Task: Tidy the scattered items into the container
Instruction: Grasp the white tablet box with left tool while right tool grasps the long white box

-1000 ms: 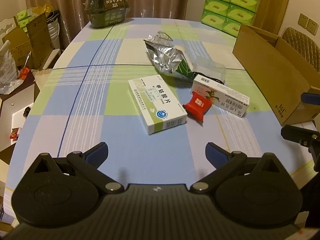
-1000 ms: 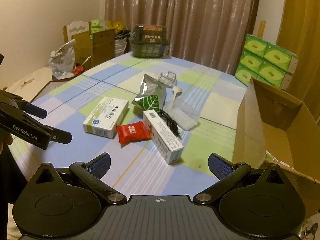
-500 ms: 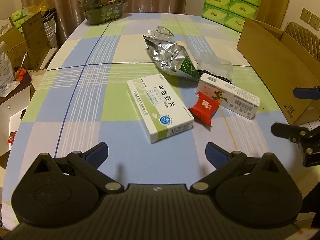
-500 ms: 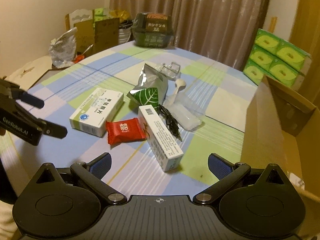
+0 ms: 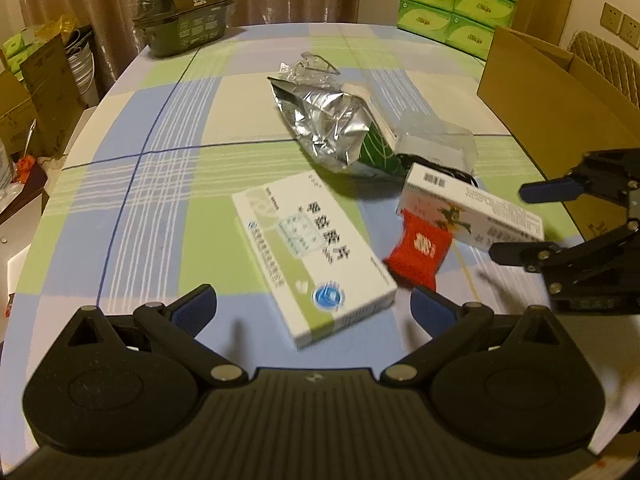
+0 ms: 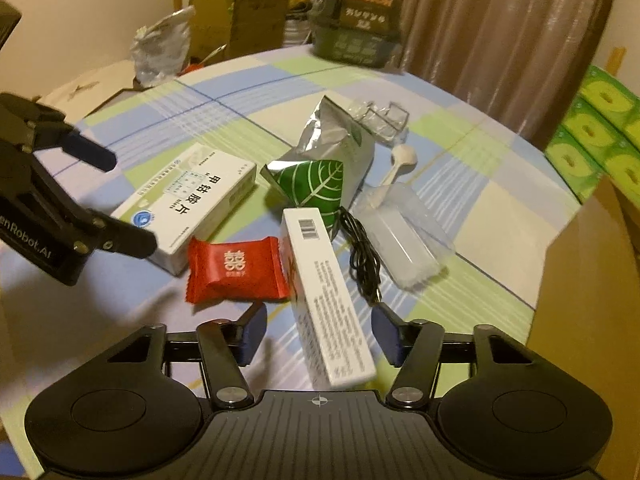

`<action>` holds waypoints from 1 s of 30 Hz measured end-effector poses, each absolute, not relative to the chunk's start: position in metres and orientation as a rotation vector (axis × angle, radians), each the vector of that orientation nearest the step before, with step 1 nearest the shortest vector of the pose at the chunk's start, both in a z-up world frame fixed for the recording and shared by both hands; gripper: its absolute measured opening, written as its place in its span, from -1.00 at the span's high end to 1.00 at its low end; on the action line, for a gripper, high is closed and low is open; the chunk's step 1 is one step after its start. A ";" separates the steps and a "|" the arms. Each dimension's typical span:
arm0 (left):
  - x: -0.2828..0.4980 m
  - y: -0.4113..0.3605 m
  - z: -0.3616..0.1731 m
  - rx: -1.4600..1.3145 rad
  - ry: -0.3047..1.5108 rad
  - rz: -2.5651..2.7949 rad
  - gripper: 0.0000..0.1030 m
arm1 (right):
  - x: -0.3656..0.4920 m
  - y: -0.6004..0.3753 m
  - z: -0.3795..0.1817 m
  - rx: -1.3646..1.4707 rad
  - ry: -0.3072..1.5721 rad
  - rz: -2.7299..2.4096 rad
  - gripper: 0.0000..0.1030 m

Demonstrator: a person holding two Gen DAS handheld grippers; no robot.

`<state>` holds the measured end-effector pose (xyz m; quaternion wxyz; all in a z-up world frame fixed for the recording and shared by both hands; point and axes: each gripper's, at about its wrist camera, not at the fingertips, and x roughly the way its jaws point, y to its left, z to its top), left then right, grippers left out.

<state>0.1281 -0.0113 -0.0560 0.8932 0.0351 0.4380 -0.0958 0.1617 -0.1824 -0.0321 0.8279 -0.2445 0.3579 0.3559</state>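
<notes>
On the checked tablecloth (image 5: 168, 184) the right gripper (image 6: 318, 334) straddles the long white box (image 6: 328, 292) with jaws open, so centre it before squeezing, while the left gripper (image 5: 312, 308), open too, lines up on the flat medicine box (image 5: 312, 252), cardboard box (image 5: 548, 92) waiting alongside.

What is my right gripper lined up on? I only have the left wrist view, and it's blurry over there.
Observer: The right gripper straddles the near end of the long white box. Its jaws are open, with a gap on each side of the box.
Operator: Anything next to that box that I might catch by mistake?
Observer: A black cable runs along the side of the box that faces the cardboard box, and it ends close to one finger. The red packet lies against the box's other side.
</notes>
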 end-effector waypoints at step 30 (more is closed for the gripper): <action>0.089 -0.018 -0.076 0.139 1.041 -0.253 -0.31 | 0.116 -0.226 -0.030 -0.326 0.933 0.652 0.54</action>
